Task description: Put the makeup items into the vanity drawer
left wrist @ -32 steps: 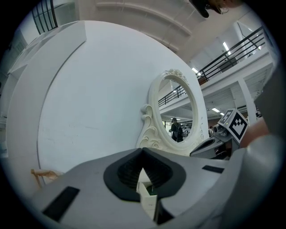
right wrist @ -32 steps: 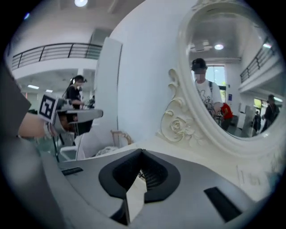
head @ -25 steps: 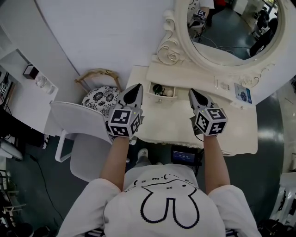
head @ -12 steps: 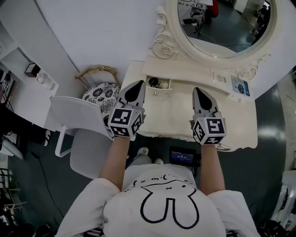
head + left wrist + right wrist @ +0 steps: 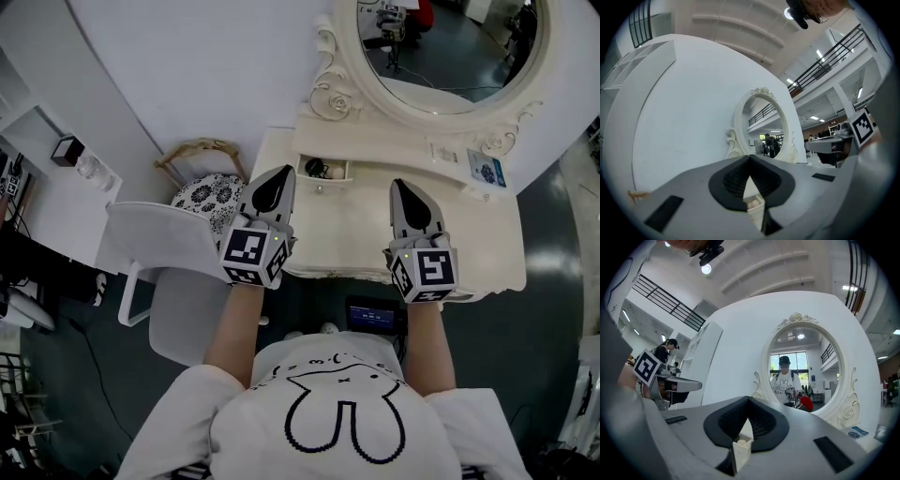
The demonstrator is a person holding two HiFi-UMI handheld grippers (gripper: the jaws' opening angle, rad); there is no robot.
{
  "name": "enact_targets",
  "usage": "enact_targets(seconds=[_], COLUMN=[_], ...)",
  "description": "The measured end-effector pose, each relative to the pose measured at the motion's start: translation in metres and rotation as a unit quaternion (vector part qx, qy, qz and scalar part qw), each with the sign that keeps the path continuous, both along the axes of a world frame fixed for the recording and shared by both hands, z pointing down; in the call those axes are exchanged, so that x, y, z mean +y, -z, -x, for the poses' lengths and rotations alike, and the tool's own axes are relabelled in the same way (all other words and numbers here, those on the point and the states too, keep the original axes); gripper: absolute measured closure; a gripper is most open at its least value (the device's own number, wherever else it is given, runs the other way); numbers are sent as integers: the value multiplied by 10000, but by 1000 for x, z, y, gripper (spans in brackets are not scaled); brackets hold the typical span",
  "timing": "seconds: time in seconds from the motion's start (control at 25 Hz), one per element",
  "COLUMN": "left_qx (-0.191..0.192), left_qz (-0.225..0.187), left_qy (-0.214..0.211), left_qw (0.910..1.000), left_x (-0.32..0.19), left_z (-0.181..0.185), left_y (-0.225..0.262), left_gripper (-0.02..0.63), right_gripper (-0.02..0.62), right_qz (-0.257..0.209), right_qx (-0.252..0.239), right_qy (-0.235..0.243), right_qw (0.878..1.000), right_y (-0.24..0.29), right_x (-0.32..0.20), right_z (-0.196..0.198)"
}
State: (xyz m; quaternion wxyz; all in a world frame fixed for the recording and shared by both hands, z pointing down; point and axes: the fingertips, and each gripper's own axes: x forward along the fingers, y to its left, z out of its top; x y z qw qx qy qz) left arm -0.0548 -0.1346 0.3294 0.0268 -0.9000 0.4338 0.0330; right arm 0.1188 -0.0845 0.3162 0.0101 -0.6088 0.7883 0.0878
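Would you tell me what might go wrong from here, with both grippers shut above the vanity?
The small drawer stands open with items inside, near the left gripper; a sideways swing might knock it. It and the right gripper face the mirror, so a push forward might strike its frame.

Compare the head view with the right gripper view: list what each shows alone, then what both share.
Head view only: the chair, the patterned cushion and the floor. Right gripper view only: a ceiling lamp and a person's reflection. Both: the mirror, the open drawer and the left gripper.
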Motion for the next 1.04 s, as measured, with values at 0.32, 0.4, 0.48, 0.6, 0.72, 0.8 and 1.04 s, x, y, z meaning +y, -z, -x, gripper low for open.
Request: enact_targets(seconds=[0.32, 0.4, 0.48, 0.6, 0.72, 0.8, 1.04], left_qx=[41, 56, 61, 79, 111, 130, 175], left_qz=[-38, -49, -61, -97, -127, -139, -177], left_qy=[-73, -86, -85, -68, -46, -41, 9], left_qw=[10000, 9999, 9999, 9999, 9998, 9998, 9997], left_x=[12, 14, 17, 20, 23, 26, 31], left_z=[20, 25, 31, 39, 49, 52, 62], left_y=[6, 7, 8, 10, 13, 15, 14], left_gripper=[601, 601, 601, 601, 601, 601, 601], right_gripper=[603, 603, 603, 603, 603, 603, 603], right_qz=[60, 87, 114, 118, 103, 97, 40], right_qx=[-93, -93, -103, -107, -91, -76, -64], right_qy=[-204, -260, -308, -358, -385, -398, -392], right_qw=[9997, 9996, 9994, 9992, 9992, 9991, 9992], right_y=[2, 1, 0, 0, 2, 4, 6], right_x=[17, 19, 22, 28, 32, 35, 42], right_z=[15, 19, 22, 26, 32, 34, 40])
